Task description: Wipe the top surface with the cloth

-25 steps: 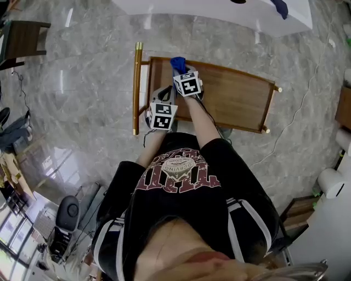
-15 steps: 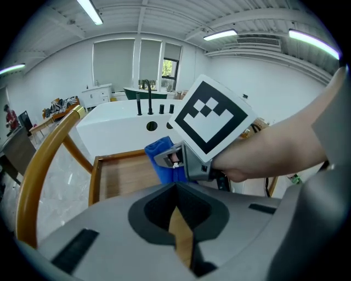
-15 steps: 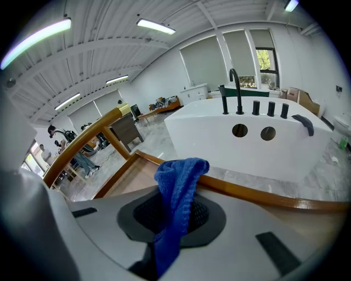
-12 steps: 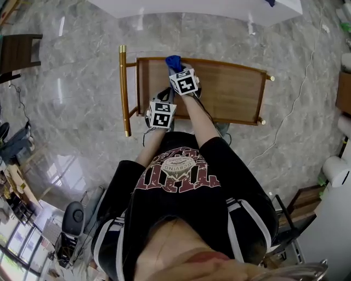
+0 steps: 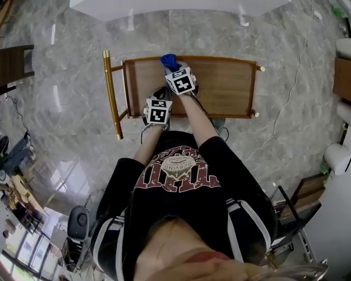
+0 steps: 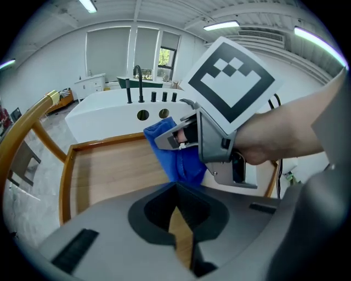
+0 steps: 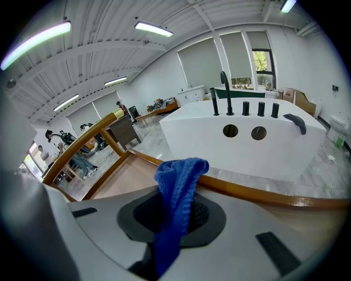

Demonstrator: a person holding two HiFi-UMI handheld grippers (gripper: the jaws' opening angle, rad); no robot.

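Note:
A wooden top surface [image 5: 225,85] with a raised rim lies in front of me, and a gold handle bar [image 5: 111,93] runs along its left end. My right gripper [image 5: 171,68] is shut on a blue cloth [image 5: 167,59] over the far left part of the top. The cloth [image 7: 181,175] bunches up out of the right gripper [image 7: 174,219]. My left gripper [image 5: 159,97] hovers at the near rim, just behind the right one. The left gripper [image 6: 177,200] is shut on nothing, and the wood shows beyond it. In that view the cloth [image 6: 178,156] hangs from the right gripper.
A white bathtub-like counter [image 5: 181,8] with black taps [image 7: 225,93] stands just beyond the wooden top. A cable [image 5: 285,104] trails over the marble floor at the right. A dark chair [image 5: 13,66] is at the far left. People sit in the distance [image 7: 82,159].
The wooden top has slid left and slightly down in the head view as the head camera shifted. The right gripper keeps the cloth near the top's far left part.

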